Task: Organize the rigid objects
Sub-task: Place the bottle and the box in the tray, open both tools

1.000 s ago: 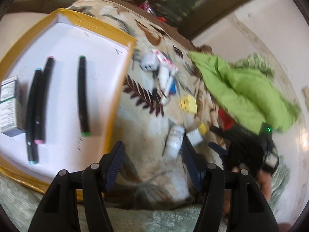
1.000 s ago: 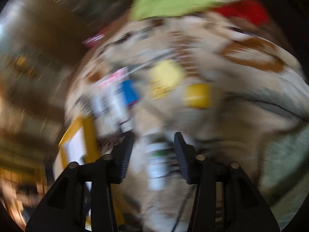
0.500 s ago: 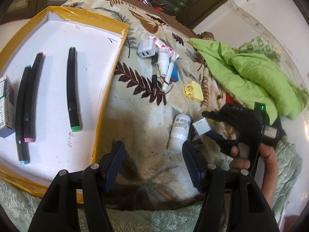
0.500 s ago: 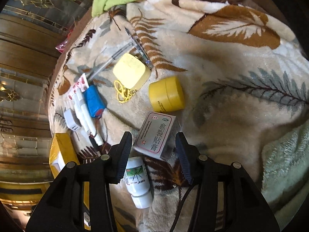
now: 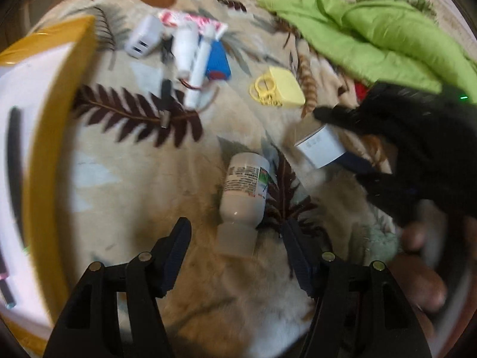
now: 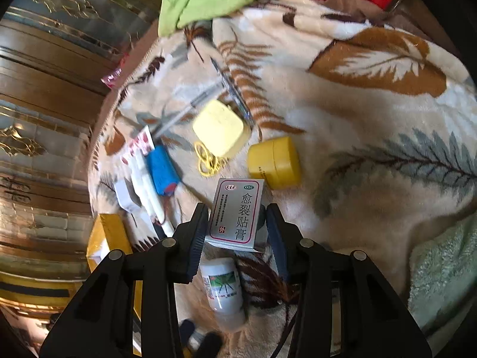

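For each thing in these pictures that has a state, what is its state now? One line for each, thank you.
White plastic bottle: lying on its side on the blanket, cap on.
Silver medicine box: closed, between the right claw pads, raised at one end.
Right claw: closing around the box.
Left claw: open, empty, either side of the bottle cap.
Round yellow jar: lid on, lying on its side.
Yellow square case: closed.

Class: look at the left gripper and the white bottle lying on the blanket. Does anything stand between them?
Nothing visible does. The white bottle lies cap-first toward the open left gripper, with only bare blanket in the gap. The small box sits off to the side, between the right gripper's closing jaws.
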Demonstrator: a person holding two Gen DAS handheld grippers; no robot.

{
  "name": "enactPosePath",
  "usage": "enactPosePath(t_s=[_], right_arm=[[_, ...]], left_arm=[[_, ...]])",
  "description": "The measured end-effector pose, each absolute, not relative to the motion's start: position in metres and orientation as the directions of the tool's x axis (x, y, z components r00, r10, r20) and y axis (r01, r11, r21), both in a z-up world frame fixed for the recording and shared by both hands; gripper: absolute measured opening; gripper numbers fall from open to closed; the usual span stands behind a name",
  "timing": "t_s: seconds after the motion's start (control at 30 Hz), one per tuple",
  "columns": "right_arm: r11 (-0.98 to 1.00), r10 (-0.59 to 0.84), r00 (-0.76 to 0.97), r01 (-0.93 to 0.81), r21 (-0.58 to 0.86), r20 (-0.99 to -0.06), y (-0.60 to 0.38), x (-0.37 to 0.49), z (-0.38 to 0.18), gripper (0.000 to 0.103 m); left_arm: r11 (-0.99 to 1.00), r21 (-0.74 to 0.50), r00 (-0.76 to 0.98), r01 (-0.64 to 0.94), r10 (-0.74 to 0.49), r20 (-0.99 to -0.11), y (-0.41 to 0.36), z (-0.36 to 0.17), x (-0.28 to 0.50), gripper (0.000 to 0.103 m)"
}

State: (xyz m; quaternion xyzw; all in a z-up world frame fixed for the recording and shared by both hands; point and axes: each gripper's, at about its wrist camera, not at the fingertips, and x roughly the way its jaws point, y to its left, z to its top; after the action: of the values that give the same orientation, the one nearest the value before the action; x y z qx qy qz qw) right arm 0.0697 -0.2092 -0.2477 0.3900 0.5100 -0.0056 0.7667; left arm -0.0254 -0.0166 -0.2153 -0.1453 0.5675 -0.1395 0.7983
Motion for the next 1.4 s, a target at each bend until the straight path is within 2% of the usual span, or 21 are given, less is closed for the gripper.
enactPosePath(t_s=[0.1,0.17,0.27,0.37,0.47,0.63,0.77,0.9,1.03,1.2,1.33,1.4], right_arm=[[0.693,0.397,0.488,0.396,0.603,-0.777,-0.21,0.07,-0.248,0.04],[0.692,0.404,0.485,0.393,0.606,-0.776,-0.209,0.072,-0.25,0.04],[0.684,0.412,0.486,0.395,0.614,-0.771,-0.21,0.073,-0.252,0.04],[0.679,0.416,0.496,0.389,0.623,-0.762,-0.211,0.071,-0.25,0.04],[0.674,0.432,0.518,0.359,0.646,-0.738,-0.209,0.07,-0.245,0.04],[0.679,0.505,0.566,0.206,0.704,-0.652,-0.189,0.069,-0.222,0.04],[0.697,0.606,0.541,-0.006,0.717,-0.584,-0.145,0.065,-0.194,0.04],[0.688,0.693,0.483,-0.219,0.692,-0.536,-0.091,0.052,-0.163,0.04],[0.688,0.725,0.373,-0.34,0.641,-0.579,-0.027,0.051,-0.148,0.04],[0.709,0.704,0.32,-0.372,0.599,-0.634,0.034,0.078,-0.143,0.04],[0.764,0.64,0.329,-0.368,0.529,-0.695,0.063,0.098,-0.165,0.04],[0.772,0.628,0.297,-0.355,0.527,-0.72,0.065,0.105,-0.189,0.04]], left_arm=[[0.93,-0.364,0.298,0.049,-0.362,-0.883,-0.023,-0.225,-0.021,0.062],[0.937,-0.345,0.311,0.054,-0.344,-0.886,-0.026,-0.224,-0.021,0.047],[0.935,-0.349,0.319,0.06,-0.349,-0.881,-0.026,-0.225,-0.021,0.034],[0.923,-0.38,0.328,0.056,-0.376,-0.866,-0.018,-0.223,-0.027,0.034],[0.88,-0.475,0.348,-0.001,-0.445,-0.825,0.009,-0.222,-0.041,0.033],[0.813,-0.577,0.433,-0.077,-0.493,-0.754,0.065,-0.196,-0.08,0.033],[0.787,-0.599,0.552,-0.144,-0.439,-0.709,0.121,-0.16,-0.104,0.033],[0.797,-0.546,0.614,-0.256,-0.302,-0.729,0.173,-0.156,-0.122,0.033],[0.764,-0.543,0.602,-0.348,-0.262,-0.754,0.2,-0.18,-0.126,0.033],[0.774,-0.521,0.577,-0.359,-0.254,-0.776,0.195,-0.198,-0.112,0.033],[0.803,-0.455,0.542,-0.386,-0.202,-0.816,0.19,-0.208,-0.099,0.033],[0.794,-0.465,0.528,-0.392,-0.219,-0.82,0.195,-0.215,-0.099,0.033]])
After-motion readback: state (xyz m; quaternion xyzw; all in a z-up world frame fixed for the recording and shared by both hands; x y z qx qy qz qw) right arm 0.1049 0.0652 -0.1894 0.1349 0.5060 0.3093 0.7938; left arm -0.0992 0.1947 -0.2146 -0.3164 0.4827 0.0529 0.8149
